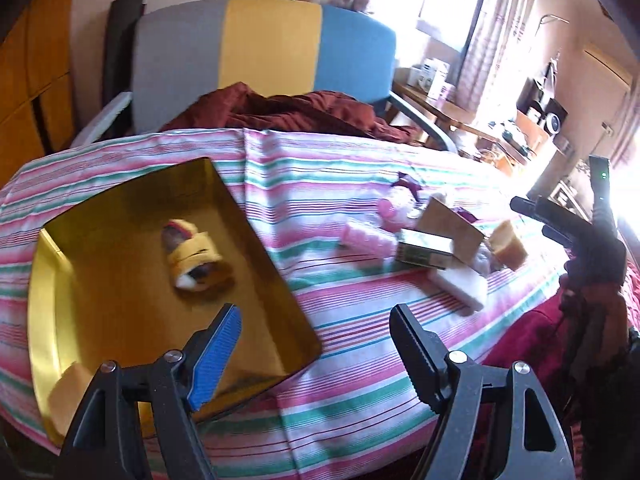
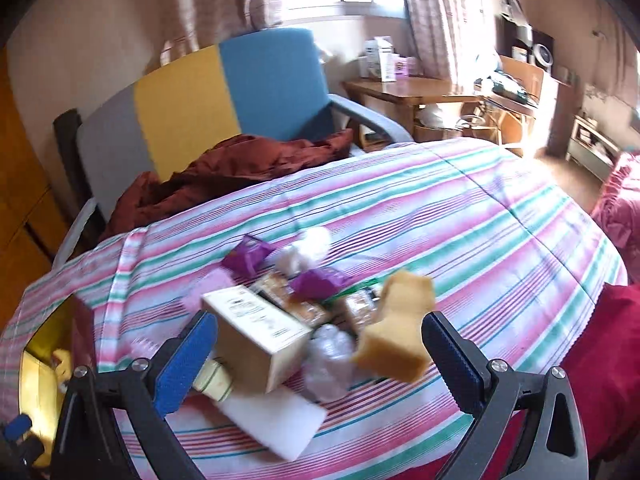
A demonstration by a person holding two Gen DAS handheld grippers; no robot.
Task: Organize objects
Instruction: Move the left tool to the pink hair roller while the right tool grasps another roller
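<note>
Right gripper hangs spread wide and empty over a heap of small items on a striped bedspread, a cream carton and a yellow sponge between its fingers. Left gripper, likewise agape, hovers beside the gold tray holding a plush toy. Taking the carton cleanly likely means closing across its narrow width; its long axis runs from upper left down to lower right.
</note>
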